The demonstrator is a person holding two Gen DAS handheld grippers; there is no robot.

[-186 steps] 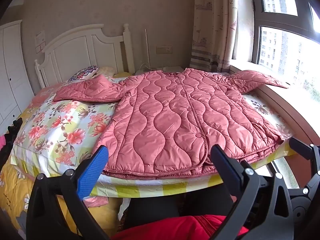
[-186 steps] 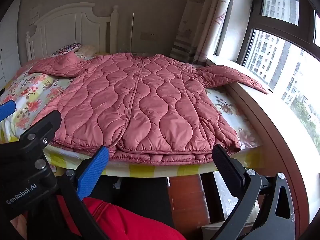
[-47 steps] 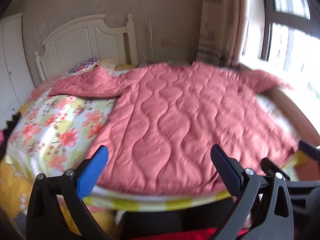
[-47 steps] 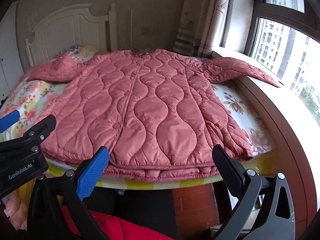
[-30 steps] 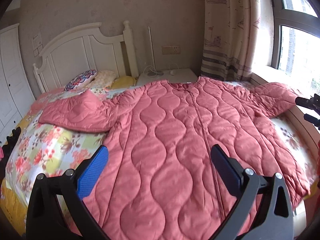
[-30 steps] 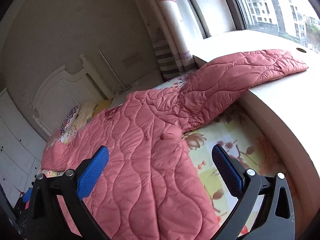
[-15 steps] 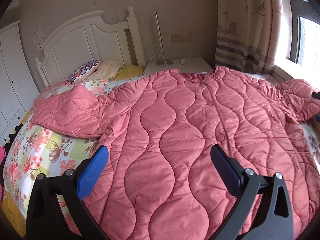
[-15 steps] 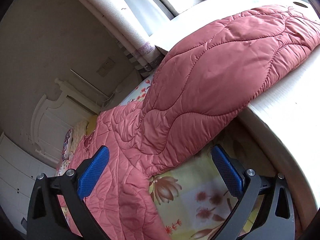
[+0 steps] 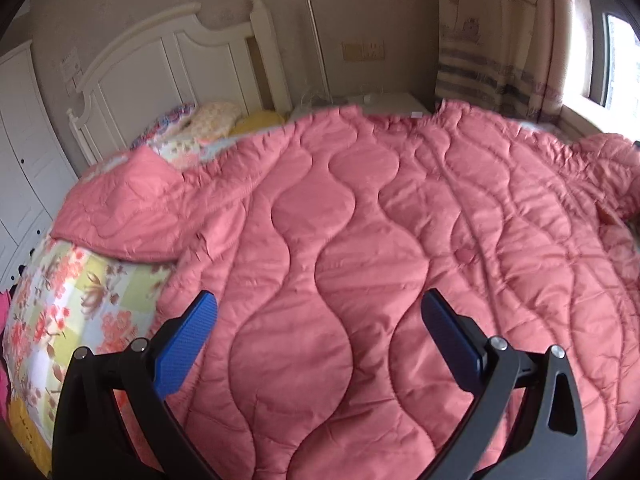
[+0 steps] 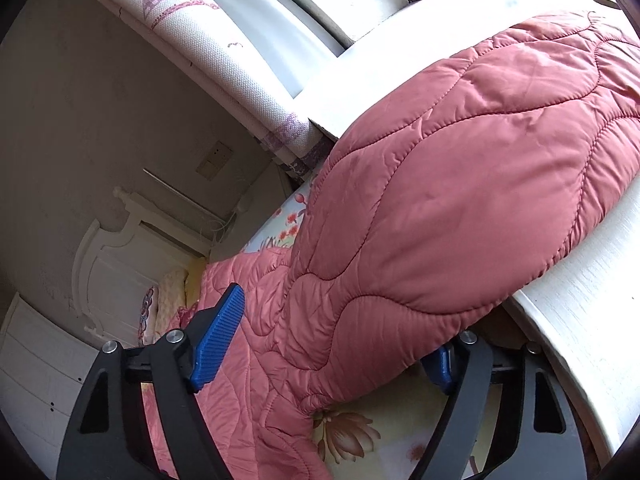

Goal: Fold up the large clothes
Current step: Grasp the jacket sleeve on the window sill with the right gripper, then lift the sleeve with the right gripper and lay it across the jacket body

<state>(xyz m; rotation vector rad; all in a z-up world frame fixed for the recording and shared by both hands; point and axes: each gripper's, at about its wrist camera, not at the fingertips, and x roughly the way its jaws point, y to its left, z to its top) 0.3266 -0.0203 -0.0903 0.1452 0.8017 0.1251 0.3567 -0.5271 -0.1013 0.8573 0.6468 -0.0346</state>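
A large pink quilted jacket (image 9: 360, 240) lies spread flat, front up, on a bed. Its left sleeve (image 9: 120, 216) lies over the floral sheet. My left gripper (image 9: 320, 336) is open and empty, low over the jacket's body. In the right wrist view the jacket's right sleeve (image 10: 460, 200) drapes up onto the white window sill (image 10: 592, 320). My right gripper (image 10: 336, 344) is open, its jaws either side of the sleeve where it leaves the bed. The right fingertip (image 10: 440, 364) is partly hidden under the sleeve.
A floral bedsheet (image 9: 72, 304) covers the bed. A white headboard (image 9: 168, 64) and pillows (image 9: 208, 120) stand at the far end. A curtain (image 9: 496, 40) hangs by the window at right. A white wardrobe (image 9: 20, 140) is at left.
Both grippers moved forward over the bed. The left came lower over the jacket body. The right closed in on the right sleeve, which now lies between its open jaws.
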